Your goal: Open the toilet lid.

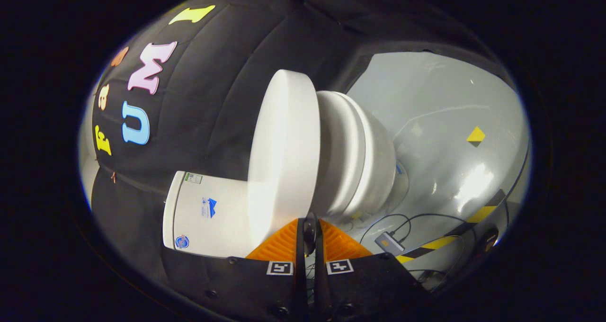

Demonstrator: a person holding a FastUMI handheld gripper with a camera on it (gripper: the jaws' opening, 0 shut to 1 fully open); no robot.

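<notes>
White plastic and porcelain lie just ahead: the view is rolled on its side, so the toilet appears turned sideways. The fingers (pixel 310 227) stand drawn together with only a thin slit between them, nothing held, their tips right at the near edge of the toilet lid (pixel 286 156). The lid looks down on the seat (pixel 343 156), a dark seam showing between them, so I judge the lift not yet begun. To do it well, the tips should hook under the lid's front lip at that seam, then swing it in an arc toward the tank (pixel 208 213), following the hinge rather than pulling straight. Beyond the bowl (pixel 378 170), cables and a small box (pixel 389 242) lie on the grey floor (pixel 450 123), near striped tape (pixel 478 215).
</notes>
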